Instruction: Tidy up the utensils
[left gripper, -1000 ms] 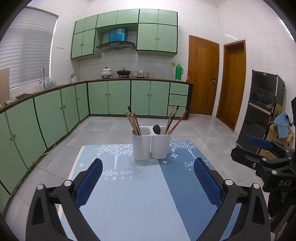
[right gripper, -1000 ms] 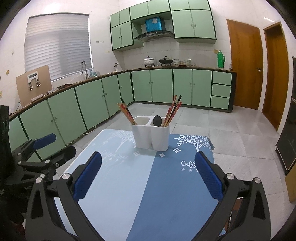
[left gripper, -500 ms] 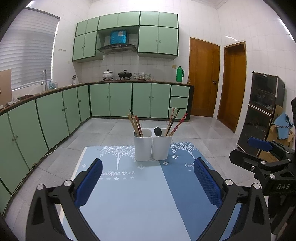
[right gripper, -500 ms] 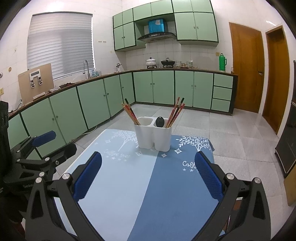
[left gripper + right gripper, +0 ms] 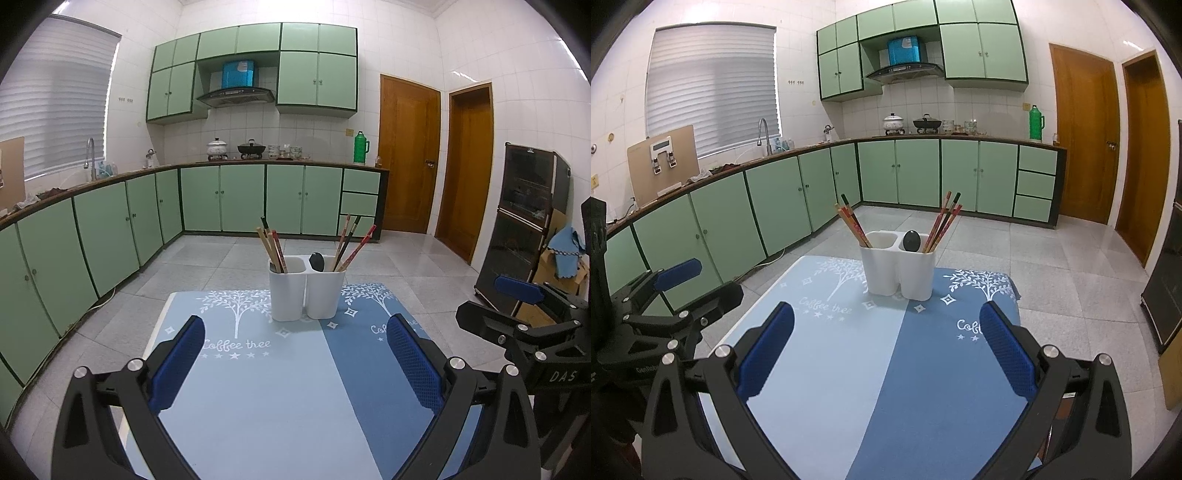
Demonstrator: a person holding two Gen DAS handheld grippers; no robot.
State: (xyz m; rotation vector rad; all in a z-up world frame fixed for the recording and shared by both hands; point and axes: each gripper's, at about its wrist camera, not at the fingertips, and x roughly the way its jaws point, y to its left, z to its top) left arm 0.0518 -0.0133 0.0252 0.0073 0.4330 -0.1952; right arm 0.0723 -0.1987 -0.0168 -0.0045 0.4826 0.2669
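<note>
Both grippers idle, holder already loaded.

Left gripper and right gripper were spread wide, empty, hovering over the worktop short of the white holder. Chopsticks sat in both compartments, black spoon in the right; sorting looked near done. Next likely: regroup chopsticks. Only the right view showed the clipboard.

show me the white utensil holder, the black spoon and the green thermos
white utensil holder [image 5: 288,295], left wrist view, front wall of its left cup
black spoon [image 5: 911,240], right wrist view, its bowl
green thermos [image 5: 1036,125], right wrist view, its body
</note>
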